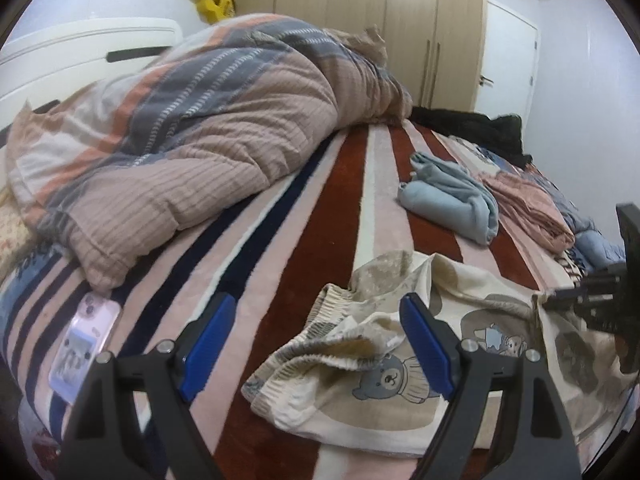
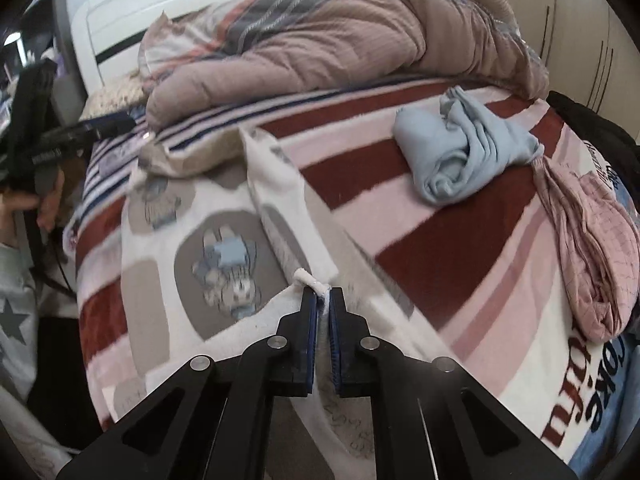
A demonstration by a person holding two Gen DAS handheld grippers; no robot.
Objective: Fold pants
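Note:
Cream pants with a bear print (image 1: 384, 384) lie crumpled on the striped bed, elastic waistband toward my left gripper (image 1: 316, 320). That gripper is open, its blue pads either side of the waistband, holding nothing. In the right wrist view the same pants (image 2: 224, 264) stretch across the bed. My right gripper (image 2: 324, 300) is shut on the hem of a pant leg, a white fold of cloth pinched between its pads. The right gripper also shows in the left wrist view (image 1: 588, 300) at the pants' far end. The left gripper shows at the left of the right wrist view (image 2: 100, 128).
A bulky striped duvet (image 1: 192, 140) fills the back left of the bed. A folded blue garment (image 1: 452, 196) and a pink garment (image 1: 528, 208) lie to the right, dark clothes (image 1: 480, 128) behind. A pink phone (image 1: 84, 344) lies at the left bed edge. Wardrobe (image 1: 360, 20) behind.

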